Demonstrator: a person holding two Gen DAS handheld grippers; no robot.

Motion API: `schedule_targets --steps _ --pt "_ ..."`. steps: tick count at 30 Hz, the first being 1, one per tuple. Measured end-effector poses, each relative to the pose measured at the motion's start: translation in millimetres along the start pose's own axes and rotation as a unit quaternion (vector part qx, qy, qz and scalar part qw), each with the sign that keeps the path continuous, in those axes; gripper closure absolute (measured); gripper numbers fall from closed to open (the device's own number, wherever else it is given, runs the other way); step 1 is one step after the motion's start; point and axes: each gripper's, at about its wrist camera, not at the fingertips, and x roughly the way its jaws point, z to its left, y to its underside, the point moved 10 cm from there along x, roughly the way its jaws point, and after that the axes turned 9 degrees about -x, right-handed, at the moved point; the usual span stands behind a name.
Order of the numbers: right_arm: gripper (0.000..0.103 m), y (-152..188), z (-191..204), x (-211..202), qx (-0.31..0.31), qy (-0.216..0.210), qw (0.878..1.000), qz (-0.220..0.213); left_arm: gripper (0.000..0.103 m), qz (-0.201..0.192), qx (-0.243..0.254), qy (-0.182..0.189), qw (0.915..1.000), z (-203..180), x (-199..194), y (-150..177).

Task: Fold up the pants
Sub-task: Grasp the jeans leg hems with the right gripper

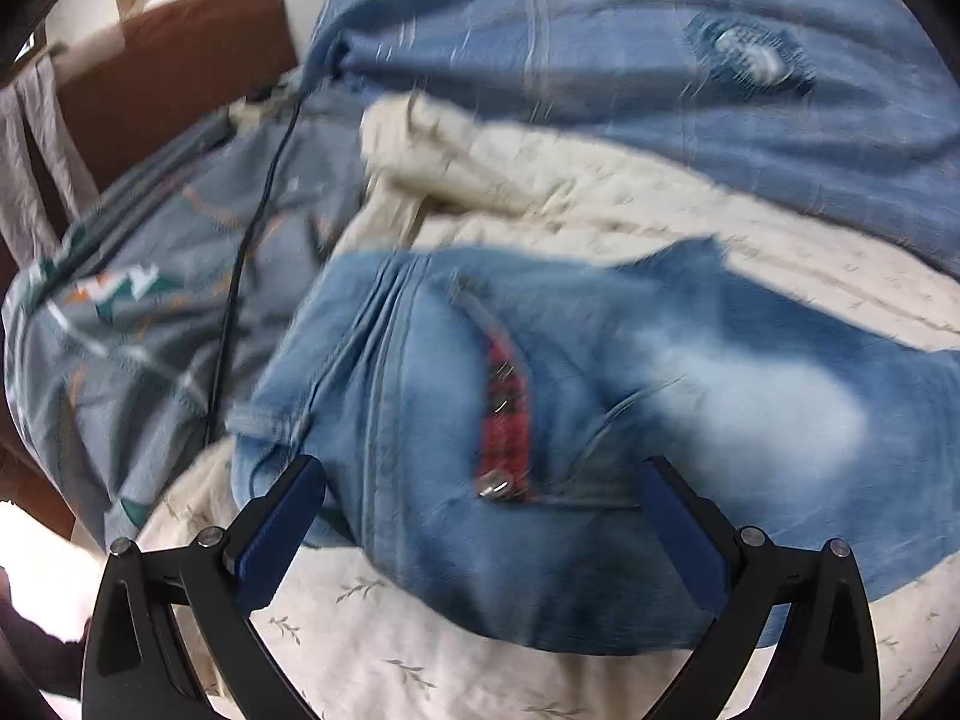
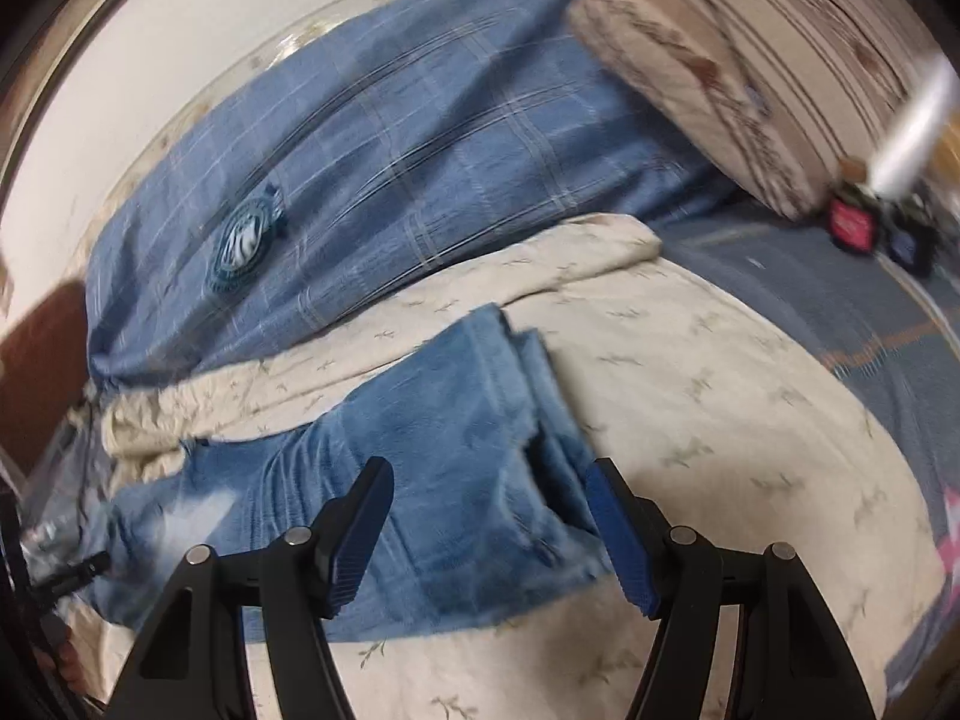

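Risk first: at far left a thin black cable (image 1: pixel 264 192) running over the patterned grey sheet (image 1: pixel 138 300), close to the waist end of the jeans (image 1: pixel 540 420); could be caught and dragged if the cloth gets pulled that way. Jeans lying on the cream quilt (image 1: pixel 360 648) of the bed, waist end left, hems right. Left tool (image 1: pixel 480 516) released, jaws wide over the red plaid pocket trim (image 1: pixel 507 414), nothing pinched; may grab only the top layer and leave the fold uneven. Right tool (image 2: pixel 489 531) also released, astride the layered hem edges (image 2: pixel 522 348); layers could slip apart. Bunched quilt ridge and blue checked blanket (image 2: pixel 420 150) on the far side, striped pillow (image 2: pixel 750 72) far right; open room mostly near and right.
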Motion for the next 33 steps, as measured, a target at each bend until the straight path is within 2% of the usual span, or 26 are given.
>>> schedule_targets --steps 2,4,5,6,7,10,13,14,18,19,21,25,27,29,31,33 --pt "0.039 4.7 -0.1 11.5 -0.006 0.007 1.0 0.019 0.0 0.014 0.007 -0.007 0.9999 2.2 9.5 7.6" --pt "0.053 15.3 -12.8 24.1 0.006 0.027 0.998 0.052 0.0 0.017 0.023 -0.011 0.9995 0.8 15.5 15.0" --pt "0.058 22.5 -25.1 29.3 0.026 0.038 0.997 0.069 0.0 0.019 0.031 -0.011 0.9993 -0.8 18.5 17.7" --pt "0.068 26.6 -33.3 32.4 0.044 0.037 0.995 0.076 0.0 0.021 0.036 -0.011 0.999 -1.7 20.6 20.3" --pt "0.069 29.4 -43.7 32.2 0.073 0.03 0.994 0.076 0.0 0.023 0.037 -0.01 0.999 -1.6 21.0 21.3" --pt "0.069 36.2 -57.7 30.5 0.098 0.022 0.992 0.078 0.0 0.028 0.035 0.0 0.999 -0.9 20.8 23.2" --pt "0.069 36.8 -47.3 29.3 0.033 0.051 0.995 0.082 0.0 0.032 0.042 0.0 0.9986 -1.3 18.2 26.6" --pt "0.068 36.7 -47.2 26.7 0.031 0.049 0.995 0.081 0.0 0.032 0.043 -0.001 0.9985 -1.8 16.9 26.9" --pt "0.065 33.0 -61.2 6.3 0.122 -0.009 0.991 0.053 0.0 0.023 0.054 -0.006 0.9982 -7.0 0.9 29.5" --pt "0.056 31.7 -65.0 1.9 0.138 -0.017 0.989 0.049 0.0 0.02 0.057 -0.002 0.9982 -9.7 -2.7 29.3" --pt "0.044 30.9 -70.5 -5.9 0.166 -0.033 0.985 0.036 0.0 0.007 0.053 0.009 0.9985 -15.6 -13.9 26.2" --pt "0.042 29.9 -69.0 -11.0 0.202 -0.085 0.975 0.028 0.0 -0.002 0.032 0.057 0.9978 -34.8 -31.3 18.2" --pt "0.042 37.2 -61.8 -5.8 0.236 -0.125 0.963 0.047 0.0 -0.008 0.034 0.077 0.9964 -49.7 -37.7 16.9" --pt "0.042 44.2 -55.6 2.2 0.274 -0.158 0.946 0.065 0.0 -0.012 0.05 0.08 0.9955 -64.3 -37.5 18.3" --pt "0.042 46.7 -50.3 10.0 0.292 -0.17 0.938 0.074 0.0 -0.005 0.064 0.075 0.9951 -71.8 -30.3 22.8" --pt "0.04 46.4 -45.5 13.4 0.294 -0.174 0.937 0.075 0.0 0.006 0.069 0.076 0.9947 -75.8 -23.9 28.6"
